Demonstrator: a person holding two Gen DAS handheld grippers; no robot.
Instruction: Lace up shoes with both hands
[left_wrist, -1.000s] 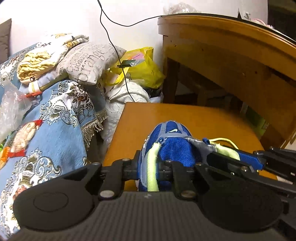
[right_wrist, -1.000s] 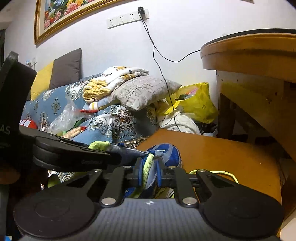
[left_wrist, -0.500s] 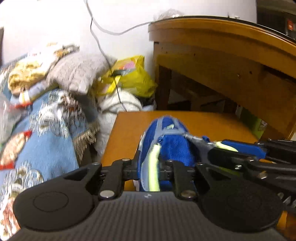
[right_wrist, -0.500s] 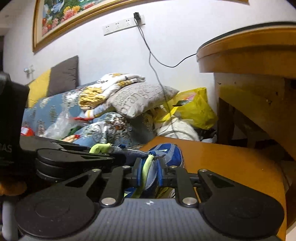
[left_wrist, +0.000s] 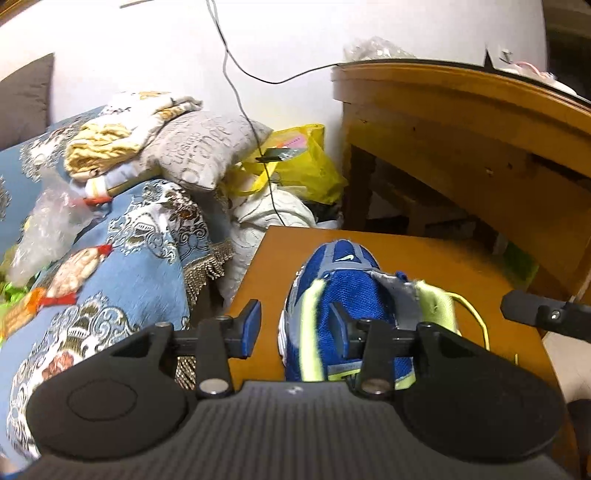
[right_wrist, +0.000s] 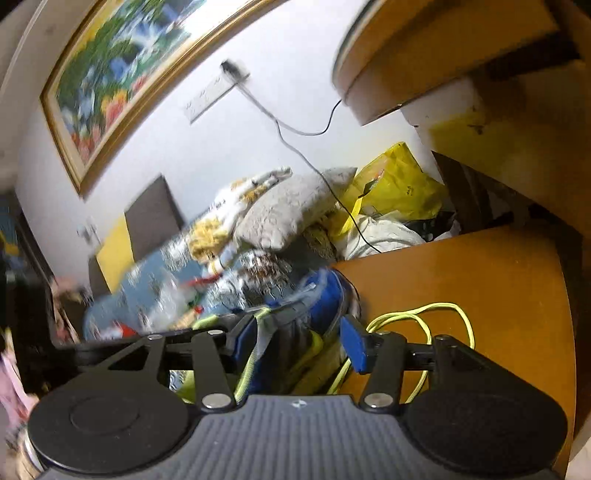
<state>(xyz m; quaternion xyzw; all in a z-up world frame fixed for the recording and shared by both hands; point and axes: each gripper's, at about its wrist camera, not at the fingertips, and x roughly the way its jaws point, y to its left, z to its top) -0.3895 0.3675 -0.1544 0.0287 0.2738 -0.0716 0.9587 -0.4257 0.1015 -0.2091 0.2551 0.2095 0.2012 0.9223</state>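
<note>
there, the blue shoe (left_wrist: 345, 295) sat toe-away on the small orange-brown table (left_wrist: 443, 266), near the table's left edge and close in front of both cameras. its wide pale-green lace (left_wrist: 312, 325) ran down the left side of the upper, and a second stretch of it lay blurred over the grey tongue at the right. a thin yellow-green cord (right_wrist: 424, 325) looped loosely on the tabletop just right of the shoe.

the left gripper (left_wrist: 295, 328) had its jaws spread, having just been opening; the left blue pad stood over bare table beside the shoe, the right finger sat in front of the upper, and the lace lay between them with neither pad pressing on it. the right gripper (right_wrist: 299, 332) was likewise spread after just opening, its view tilted and smeared; the shoe and lace showed between its fingers, but nothing was pinched. in the left wrist view its black tip showed at the right edge, apart from the shoe.

beyond the table's left edge lay a blue patterned cover (left_wrist: 122, 266) with a grey pillow (left_wrist: 207, 147) and folded cloths piled on it. a yellow plastic bag (left_wrist: 299, 166) sat behind against the white wall, a black cable (left_wrist: 236, 85) hanging across it. a larger wooden table (left_wrist: 461, 122) rose at the right, and a gold-framed painting (right_wrist: 122, 81) hung on the wall.
</note>
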